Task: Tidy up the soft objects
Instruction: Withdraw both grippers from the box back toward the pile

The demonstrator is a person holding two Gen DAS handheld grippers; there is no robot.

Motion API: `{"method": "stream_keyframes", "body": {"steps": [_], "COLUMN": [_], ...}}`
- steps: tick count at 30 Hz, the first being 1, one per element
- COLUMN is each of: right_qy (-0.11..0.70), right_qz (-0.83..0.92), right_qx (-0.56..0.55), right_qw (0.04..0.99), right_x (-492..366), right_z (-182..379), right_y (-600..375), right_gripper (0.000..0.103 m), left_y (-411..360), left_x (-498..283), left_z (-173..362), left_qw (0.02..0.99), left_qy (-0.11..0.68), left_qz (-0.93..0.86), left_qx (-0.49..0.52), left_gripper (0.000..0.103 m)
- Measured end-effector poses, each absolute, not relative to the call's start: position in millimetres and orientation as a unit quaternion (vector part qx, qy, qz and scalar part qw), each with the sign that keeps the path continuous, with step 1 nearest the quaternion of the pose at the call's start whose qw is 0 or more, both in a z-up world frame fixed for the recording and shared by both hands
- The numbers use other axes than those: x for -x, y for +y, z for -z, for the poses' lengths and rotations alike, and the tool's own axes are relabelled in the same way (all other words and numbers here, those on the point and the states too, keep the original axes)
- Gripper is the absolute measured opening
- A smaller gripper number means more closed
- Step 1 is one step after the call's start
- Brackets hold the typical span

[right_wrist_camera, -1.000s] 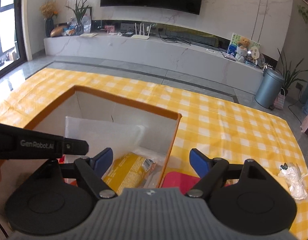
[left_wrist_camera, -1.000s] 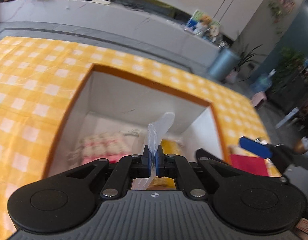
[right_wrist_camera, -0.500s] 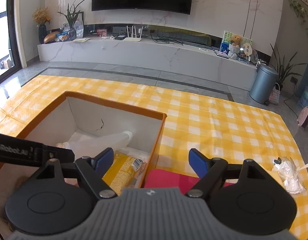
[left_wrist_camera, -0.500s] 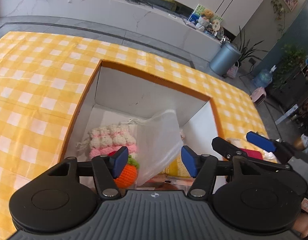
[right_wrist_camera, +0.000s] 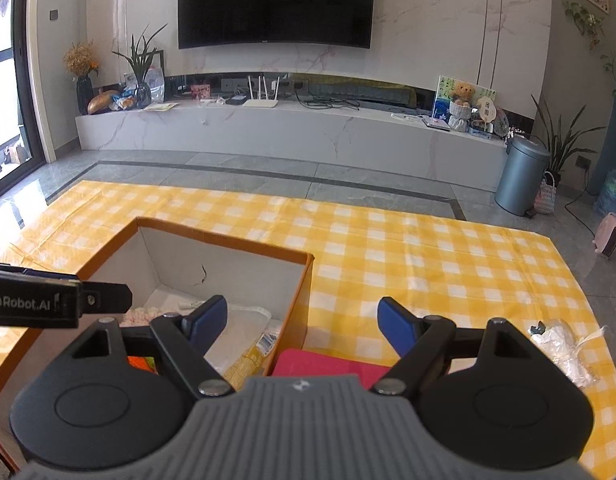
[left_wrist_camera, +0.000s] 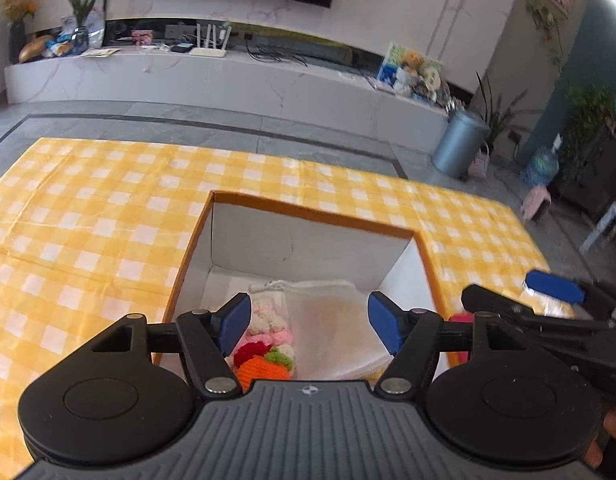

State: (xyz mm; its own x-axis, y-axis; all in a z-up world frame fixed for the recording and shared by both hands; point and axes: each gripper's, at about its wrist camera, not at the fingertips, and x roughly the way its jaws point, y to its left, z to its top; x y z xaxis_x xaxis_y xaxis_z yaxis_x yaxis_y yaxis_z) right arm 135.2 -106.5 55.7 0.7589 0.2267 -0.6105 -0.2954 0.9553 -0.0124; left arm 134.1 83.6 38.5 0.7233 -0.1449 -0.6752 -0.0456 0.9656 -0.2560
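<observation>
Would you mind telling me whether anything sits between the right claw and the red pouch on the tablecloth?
Nothing visible does. The right claw is open above the red pouch, which lies on the tablecloth just outside the cardboard box.

A yellow checked cloth (right_wrist_camera: 428, 264) is spread over the table. Behind it, a large dark television (right_wrist_camera: 276, 2) is mounted on the marble wall above a long white ledge (right_wrist_camera: 292, 132), where a white router (right_wrist_camera: 261, 101) and a teddy bear (right_wrist_camera: 462, 94) are set. A grey bin (right_wrist_camera: 522, 176) is placed on the floor beside a potted plant (right_wrist_camera: 558, 148).
</observation>
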Motion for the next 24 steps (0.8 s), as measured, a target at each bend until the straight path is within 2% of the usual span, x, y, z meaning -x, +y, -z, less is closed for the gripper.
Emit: {"method": "stream_keyframes", "body": {"steps": [12, 24], "right_qy": [0.279, 0.253], "right_qz": [-0.118, -0.074], "right_qx": [0.050, -0.039], "right_qw": [0.952, 0.964], "right_x": [-109.7, -84.8], "right_z": [-93.0, -101.3], "right_y": [-153.6, -237.4], "right_gripper": [0.084, 0.088], "left_y": [48.6, -6.0], "left_x": [-113.1, -76.9], "left_z": [-66.5, -95.2], "left_qw": [0.941, 0.960], "left_qy": [0.323, 0.278], "left_qz": [0.018, -0.001], "left_qx": [0.101, 0.023], "left_gripper": [0.079, 0.079]}}
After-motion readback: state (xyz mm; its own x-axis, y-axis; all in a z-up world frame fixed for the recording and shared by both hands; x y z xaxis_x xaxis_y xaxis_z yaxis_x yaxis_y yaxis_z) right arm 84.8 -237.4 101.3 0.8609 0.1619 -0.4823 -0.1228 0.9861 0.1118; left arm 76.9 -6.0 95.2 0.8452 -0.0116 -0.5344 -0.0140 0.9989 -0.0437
